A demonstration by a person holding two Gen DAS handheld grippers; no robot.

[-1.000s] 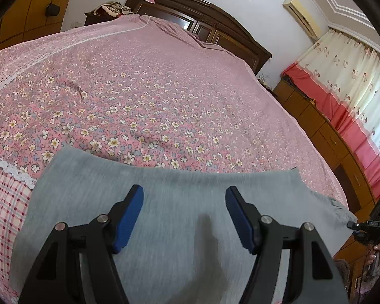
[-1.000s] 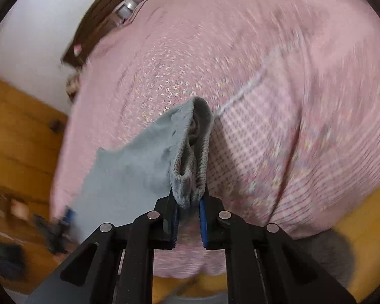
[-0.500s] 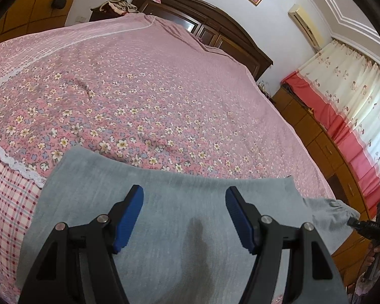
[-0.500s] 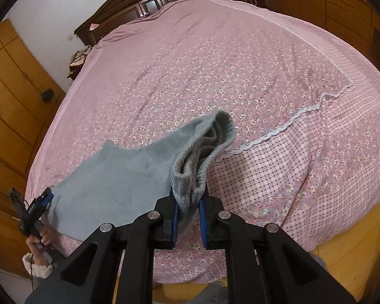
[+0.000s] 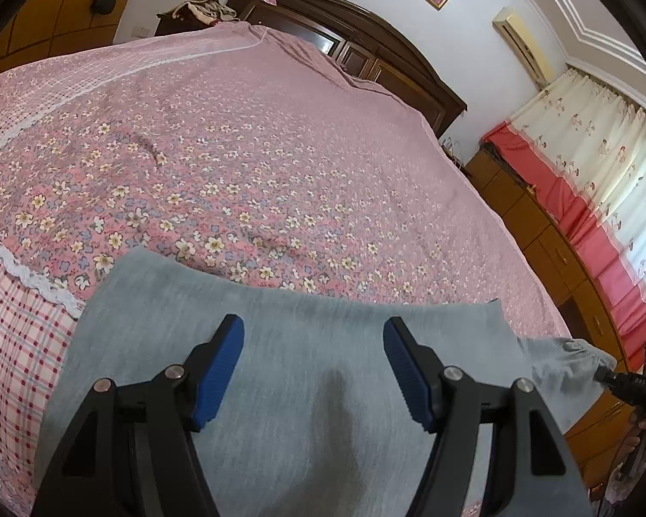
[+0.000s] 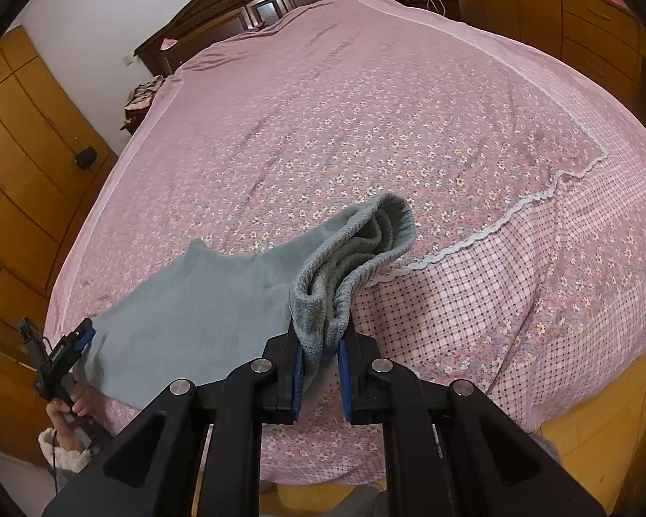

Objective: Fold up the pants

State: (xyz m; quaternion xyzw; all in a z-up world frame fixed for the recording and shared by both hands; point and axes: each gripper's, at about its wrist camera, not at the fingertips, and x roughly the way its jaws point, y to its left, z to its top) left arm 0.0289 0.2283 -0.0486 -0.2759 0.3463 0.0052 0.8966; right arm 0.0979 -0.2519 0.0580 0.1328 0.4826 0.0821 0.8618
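Lying flat along the near edge of the bed, the grey-blue knitted pants stretch crosswise, their long axis running from one hand to the other rather than toward the headboard. One end, the thick ribbed band, is lifted off the cover and bunched in several layers.

The right gripper has its jaws clenched on that band; the blue pads press the cloth from both sides, and the fabric rises out of them in a loose loop toward the middle of the bed. From these jaws the rest of the garment lies off to the left, ending at the far corner just beside the left gripper.

In the left wrist view, the left gripper's jaws stand released and wide, hovering over flat grey cloth with nothing between the pads. Contact with the fabric cannot be told.

The pink flowered bedspread carries the garment; its checked border with the white lace trim hangs over the bed's side beneath the held end.

Judgement: the right hand is the one that has a hold, so a fold would carry the band leftward along the long axis, over the flat half toward the left hand. The left jaws look placed to pin or catch the other end.
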